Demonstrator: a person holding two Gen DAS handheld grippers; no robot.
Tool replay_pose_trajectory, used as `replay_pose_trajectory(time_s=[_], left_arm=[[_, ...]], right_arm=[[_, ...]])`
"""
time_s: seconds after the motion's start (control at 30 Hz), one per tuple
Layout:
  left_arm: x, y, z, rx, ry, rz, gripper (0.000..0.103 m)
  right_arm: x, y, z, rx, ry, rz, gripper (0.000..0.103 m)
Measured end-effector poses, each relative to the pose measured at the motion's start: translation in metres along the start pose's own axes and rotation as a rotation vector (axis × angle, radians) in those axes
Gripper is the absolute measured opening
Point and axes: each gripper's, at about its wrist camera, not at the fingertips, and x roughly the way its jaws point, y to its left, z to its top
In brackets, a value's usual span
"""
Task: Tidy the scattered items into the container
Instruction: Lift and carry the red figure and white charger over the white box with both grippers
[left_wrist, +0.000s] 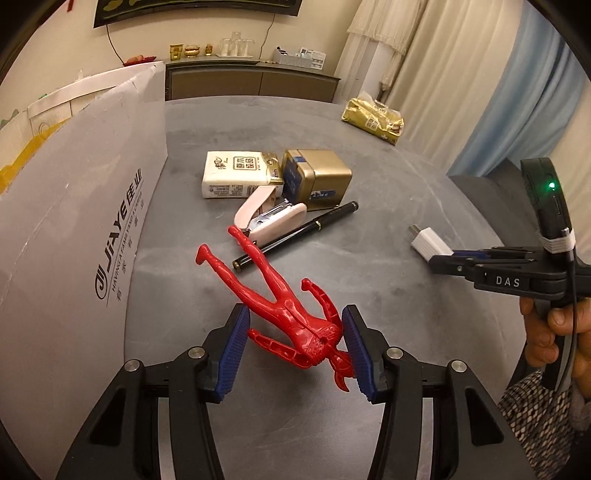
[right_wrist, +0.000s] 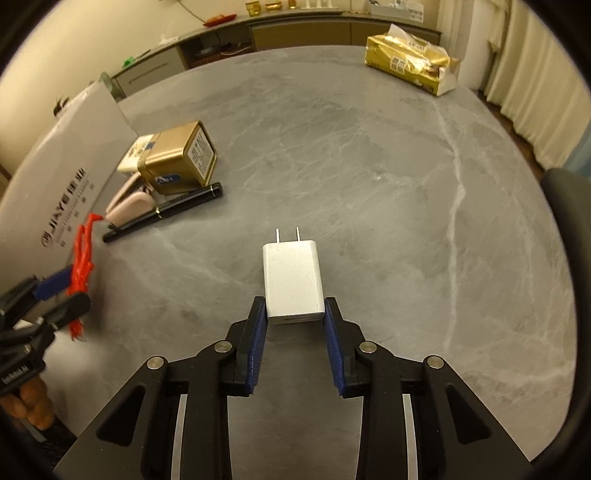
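Note:
A red toy figure (left_wrist: 291, 314) hangs tilted above the grey table, head toward the camera, with my left gripper (left_wrist: 295, 325) shut on its upper body. The right wrist view shows that figure (right_wrist: 83, 258) in the left gripper (right_wrist: 62, 291) beside the white box. My right gripper (right_wrist: 295, 310) is shut on the rear end of a white plug charger (right_wrist: 291, 277), prongs pointing away. From the left wrist view the charger (left_wrist: 428, 243) sticks out of the right gripper (left_wrist: 443, 260), which a hand holds. The container, a white box (left_wrist: 74, 221) with printed lettering, stands at the left.
Near the box lie a white tissue pack (left_wrist: 236, 177), a gold tin (left_wrist: 317, 177), a pink stapler (left_wrist: 266, 218) and a black pen (left_wrist: 295, 232). A gold tissue pack (right_wrist: 410, 62) sits at the table's far right edge. A dark chair back (right_wrist: 569, 206) stands to the right.

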Motion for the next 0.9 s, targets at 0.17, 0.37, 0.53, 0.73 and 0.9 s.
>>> replay_pose_trajectory(time_s=[0.17, 0.37, 0.53, 0.73, 0.9], left_arm=[[-0.005, -0.006, 0.001, 0.002, -0.018, -0.020, 0.053], [-0.010, -0.007, 0.002, -0.006, -0.034, -0.029, 0.053], [-0.012, -0.008, 0.001, -0.008, -0.033, -0.023, 0.053], [-0.022, -0.015, -0.005, 0.000, -0.038, -0.013, 0.053], [-0.036, -0.025, -0.021, -0.011, -0.041, -0.007, 0.053]], right_arm=[[-0.004, -0.006, 0.002, 0.047, -0.009, 0.055, 0.032], [-0.009, -0.002, 0.002, 0.047, -0.028, 0.069, 0.032], [-0.014, 0.003, 0.000, 0.044, -0.038, 0.077, 0.032], [-0.022, 0.013, -0.006, 0.030, -0.055, 0.085, 0.032], [-0.029, 0.026, -0.012, 0.011, -0.073, 0.104, 0.032]])
